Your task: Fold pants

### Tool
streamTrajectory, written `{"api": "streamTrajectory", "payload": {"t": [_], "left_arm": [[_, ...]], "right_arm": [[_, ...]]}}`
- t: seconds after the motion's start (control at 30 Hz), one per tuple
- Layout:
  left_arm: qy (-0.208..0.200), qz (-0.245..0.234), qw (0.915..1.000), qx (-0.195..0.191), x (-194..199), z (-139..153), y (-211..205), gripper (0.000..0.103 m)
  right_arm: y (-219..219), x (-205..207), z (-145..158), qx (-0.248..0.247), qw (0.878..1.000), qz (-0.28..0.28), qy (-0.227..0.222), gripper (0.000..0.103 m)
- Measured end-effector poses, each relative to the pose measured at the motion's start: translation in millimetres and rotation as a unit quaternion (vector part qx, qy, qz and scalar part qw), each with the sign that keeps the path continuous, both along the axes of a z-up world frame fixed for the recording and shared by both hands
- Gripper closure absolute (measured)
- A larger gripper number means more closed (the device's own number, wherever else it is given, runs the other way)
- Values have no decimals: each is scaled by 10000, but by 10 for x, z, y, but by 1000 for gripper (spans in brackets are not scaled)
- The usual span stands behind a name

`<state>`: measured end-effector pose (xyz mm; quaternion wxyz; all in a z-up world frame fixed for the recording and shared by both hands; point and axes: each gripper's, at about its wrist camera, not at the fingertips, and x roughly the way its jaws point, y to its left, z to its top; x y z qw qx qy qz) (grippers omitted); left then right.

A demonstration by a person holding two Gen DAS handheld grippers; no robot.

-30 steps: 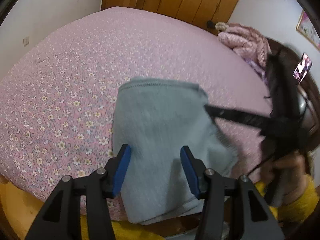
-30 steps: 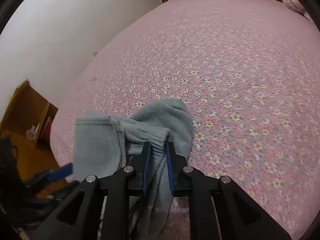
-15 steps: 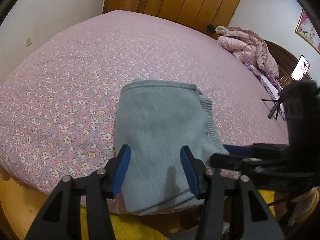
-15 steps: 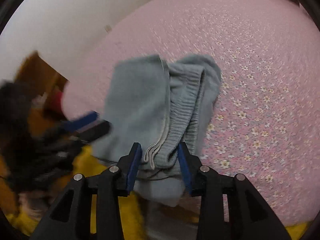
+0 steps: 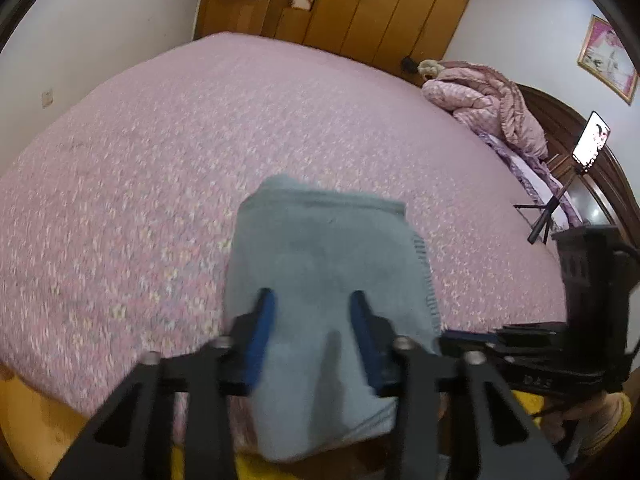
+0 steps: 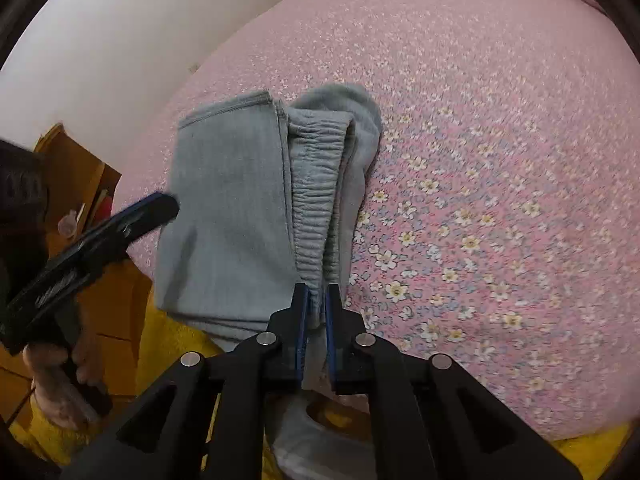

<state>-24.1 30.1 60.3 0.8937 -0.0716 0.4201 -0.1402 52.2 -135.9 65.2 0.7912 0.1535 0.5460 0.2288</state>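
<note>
Between the narrowly spaced blue pads of the right gripper [image 6: 316, 304], the near edge of the folded grey pants [image 6: 240, 208] is being pinched at the gathered waistband, with the rest of the fabric being spread ahead of the fingertips on the pink floral bedspread [image 6: 500, 160]. Beneath the left gripper [image 5: 312, 320], whose fingers are being held wide apart and gripping nothing, the pants [image 5: 320, 264] are being framed, their folded bundle extending beyond both fingertips.
</note>
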Motion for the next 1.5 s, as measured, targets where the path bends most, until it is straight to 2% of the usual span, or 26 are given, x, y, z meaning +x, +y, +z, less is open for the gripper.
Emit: {"api": "streamTrajectory", "payload": {"t": [0.1, 0.27, 0.33, 0.43, 0.53, 0.57, 0.63, 0.8, 0.83, 0.87, 0.9, 0.93, 0.97, 1.1, 1.2, 1.33, 1.43, 1.5], "left_arm": [[-197, -41, 9998, -34, 115, 61, -15, 75], [-221, -294, 9993, -121, 378, 52, -130, 76], [-178, -306, 9993, -101, 465, 7, -183, 76], [-5, -235, 9997, 14, 592, -129, -240, 76], [188, -153, 9997, -3, 677, -278, -242, 76], [220, -135, 9997, -25, 697, -315, -239, 76], [164, -117, 9998, -15, 704, -333, -249, 76], [210, -145, 9996, 103, 634, -231, -266, 75], [221, -124, 9997, 73, 590, -185, -247, 73], [242, -104, 9996, 50, 540, -145, -226, 66], [250, -84, 9996, 34, 495, -115, -199, 56], [254, -47, 9997, 35, 434, -83, -170, 52], [249, -19, 9997, 48, 382, -56, -148, 48], [301, 176, 9993, 120, 162, -41, -12, 40], [465, 493, 9973, 273, 79, -140, 90, 38], [786, 611, 9950, 115, 77, -354, 197, 38], [937, 586, 9937, -170, 94, -467, 224, 38], [985, 554, 9931, -305, 96, -511, 235, 38]], "right_arm": [[-83, -58, 154, -61, 9999, -45, -110, 96], [23, 89, 573, -155, 9946, -134, -1017, 96], [90, 226, 599, -107, 9927, -106, -1193, 95], [267, 444, 446, -230, 9927, -105, -1179, 95], [456, 645, 112, -587, 9947, -95, -840, 95], [471, 679, -15, -536, 9956, -101, -759, 96], [424, 662, -63, -318, 9954, -196, -881, 96], [254, 642, -9, -137, 9973, -279, -663, 94], [191, 605, 48, -89, 9975, -305, -637, 85], [134, 559, 116, -29, 9974, -319, -644, 70], [80, 495, 176, -8, 9971, -353, -676, 61], [29, 438, 209, -21, 9967, -401, -708, 45], [-8, 358, 247, -41, 9961, -469, -751, 38], [-136, 176, 242, 87, 9971, -529, -546, 37], [-256, 95, 176, 179, 9974, -607, -336, 37], [-146, 188, 8, 114, 9983, -571, -26, 36], [-95, 226, -207, 456, 9968, -575, 323, 27], [-85, 208, -247, 564, 9972, -442, 216, 20]]}}
